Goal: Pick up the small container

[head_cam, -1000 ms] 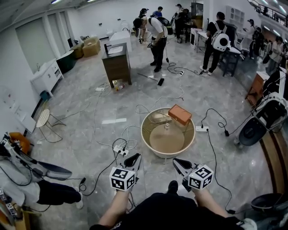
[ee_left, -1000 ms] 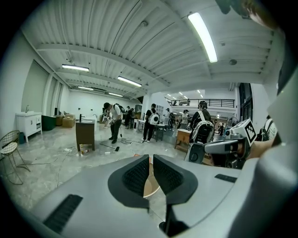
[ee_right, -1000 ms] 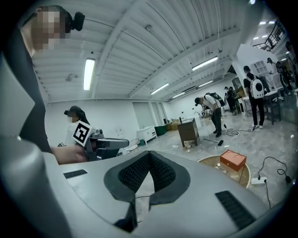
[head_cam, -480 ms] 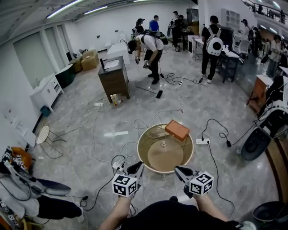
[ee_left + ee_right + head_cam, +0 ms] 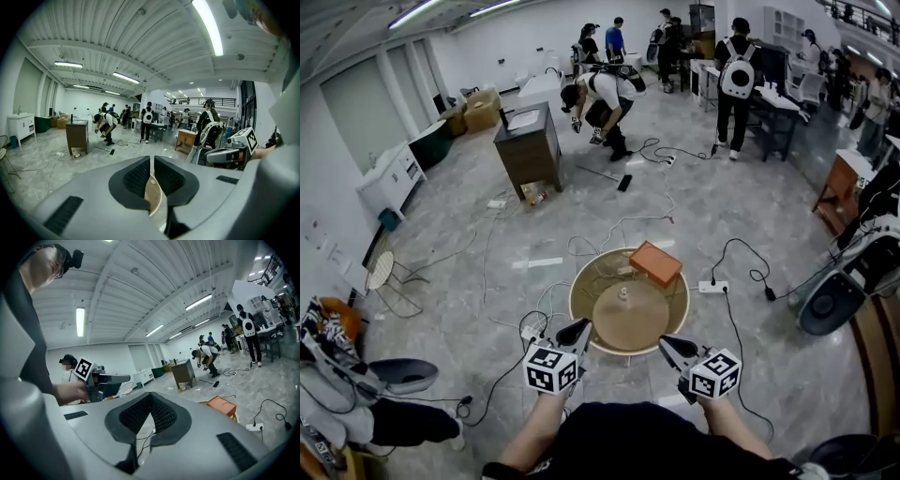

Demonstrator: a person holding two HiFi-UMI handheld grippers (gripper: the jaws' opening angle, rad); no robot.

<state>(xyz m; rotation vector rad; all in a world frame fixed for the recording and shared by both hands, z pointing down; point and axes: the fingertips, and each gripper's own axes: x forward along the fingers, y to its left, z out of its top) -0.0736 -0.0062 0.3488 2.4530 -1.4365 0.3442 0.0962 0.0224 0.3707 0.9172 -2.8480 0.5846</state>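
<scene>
The left gripper (image 5: pixel 578 329) has its jaws brought together: in the left gripper view (image 5: pixel 152 159) only a hairline slit shows between the black ribbed pads, and nothing is caught in it. The right gripper (image 5: pixel 665 343) is likewise closed, its pads meeting at the tips in the right gripper view (image 5: pixel 150 395), with nothing held.

Just ahead of both pairs of jaws, and centred between them, a large round beige tub (image 5: pixel 574 298) stands on the grey marble-patterned floor (image 5: pixel 487 244). Its near rim lies close to the left jaws' tips, and a strip of its rim shows through the gap below the left pads (image 5: pixel 153 199). The small pale container (image 5: pixel 622 293) stands upright in the middle of the tub's tan bottom, ahead of both jaws and well apart from them.

An orange rectangular box (image 5: pixel 654 263) rests tilted on the tub's far rim, ahead of the right jaws and beyond the container; it also shows to the right of the right jaws (image 5: pixel 221 405). A white power strip (image 5: pixel 711 287) lies on the floor beside the tub, ahead and to the right of the right jaws. Far ahead stands a dark wooden cabinet (image 5: pixel 527 148), with several people beyond it.
</scene>
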